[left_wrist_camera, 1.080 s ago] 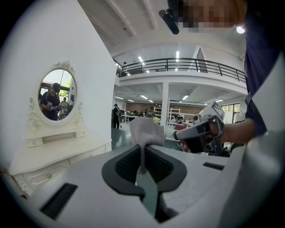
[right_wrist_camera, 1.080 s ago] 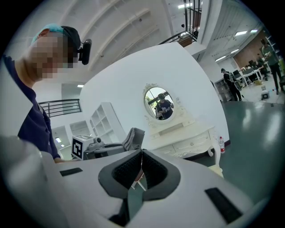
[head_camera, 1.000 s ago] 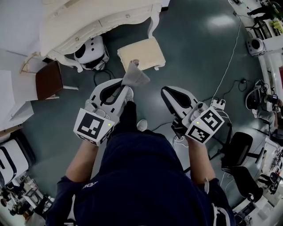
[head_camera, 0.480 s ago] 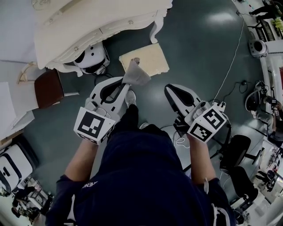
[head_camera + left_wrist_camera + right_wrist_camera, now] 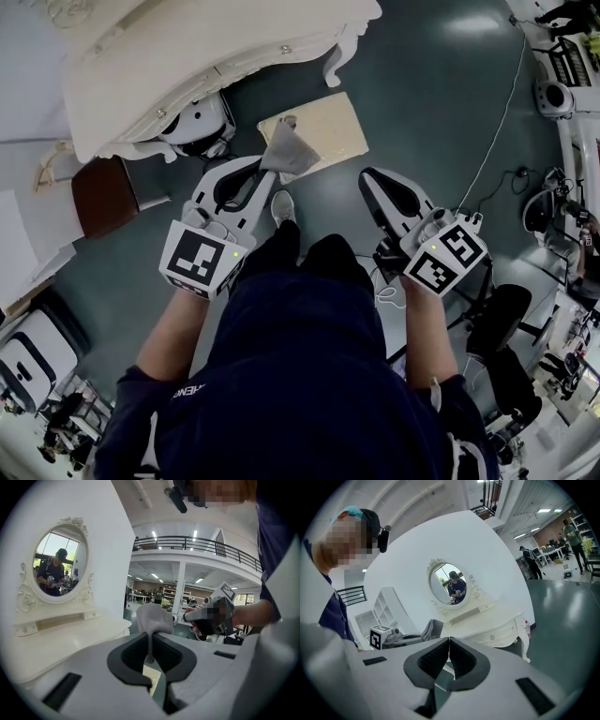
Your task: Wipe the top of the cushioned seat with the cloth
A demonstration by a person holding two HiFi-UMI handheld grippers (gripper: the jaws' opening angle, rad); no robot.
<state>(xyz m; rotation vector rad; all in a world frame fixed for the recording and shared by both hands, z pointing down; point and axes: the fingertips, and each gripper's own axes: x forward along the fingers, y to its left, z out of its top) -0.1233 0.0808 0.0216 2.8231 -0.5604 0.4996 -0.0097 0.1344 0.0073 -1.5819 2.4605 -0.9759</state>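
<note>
Green floor (image 5: 422, 94), white dressing table (image 5: 187, 56) ahead. Left gripper (image 5: 265, 178) clenched on cloth (image 5: 289, 155), with most of it flopping past the jaw tips. Cushioned seat (image 5: 323, 127) lies beyond and below those tips, not touched. Right gripper (image 5: 373, 180) pressed together, nothing between. Risk: the thin pinch may slip under wiping drag.

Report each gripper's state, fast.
Left gripper: closed, holding the cloth.
Right gripper: closed, holding nothing.

Open floor (image 5: 431, 103) lies at one o'clock beside the cushioned seat (image 5: 319, 131); the white dressing table (image 5: 187, 66) crowds its eleven o'clock side, a brown chair (image 5: 98, 192) stands at nine.
</note>
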